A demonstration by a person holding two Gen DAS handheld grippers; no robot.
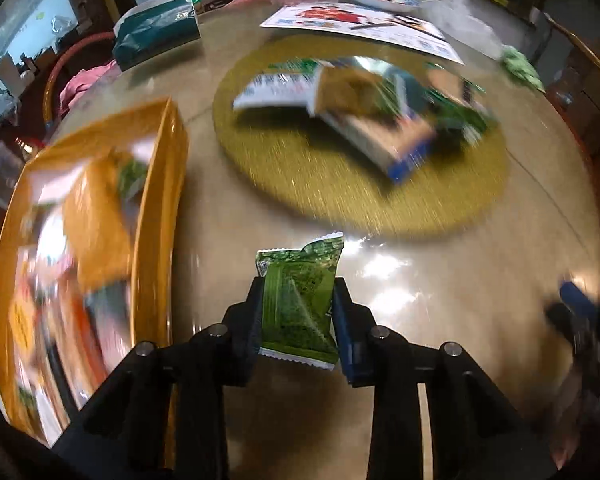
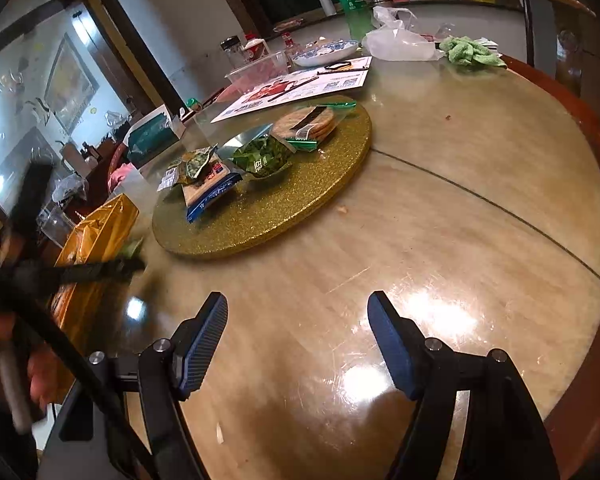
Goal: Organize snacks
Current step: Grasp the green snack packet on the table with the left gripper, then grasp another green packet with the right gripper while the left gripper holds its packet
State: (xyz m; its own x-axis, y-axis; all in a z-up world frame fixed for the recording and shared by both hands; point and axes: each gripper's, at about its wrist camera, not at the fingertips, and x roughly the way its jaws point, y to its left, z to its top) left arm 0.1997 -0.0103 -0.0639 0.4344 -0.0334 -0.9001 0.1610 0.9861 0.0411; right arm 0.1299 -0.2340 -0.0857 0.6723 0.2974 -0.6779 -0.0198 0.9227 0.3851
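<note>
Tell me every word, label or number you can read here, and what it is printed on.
None can be read for certain.
Green snack packet in the left gripper: print too fine and blurred.
Printed sheet on the table: red picture and code squares, text too small.
Blue-edged packet on the gold board: lettering unreadable.
Round cracker pack: barcode label, digits too small.
Green bottle: label illegible.

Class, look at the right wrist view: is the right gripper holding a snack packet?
No. The right gripper is open with only bare table between its fingers.
</note>
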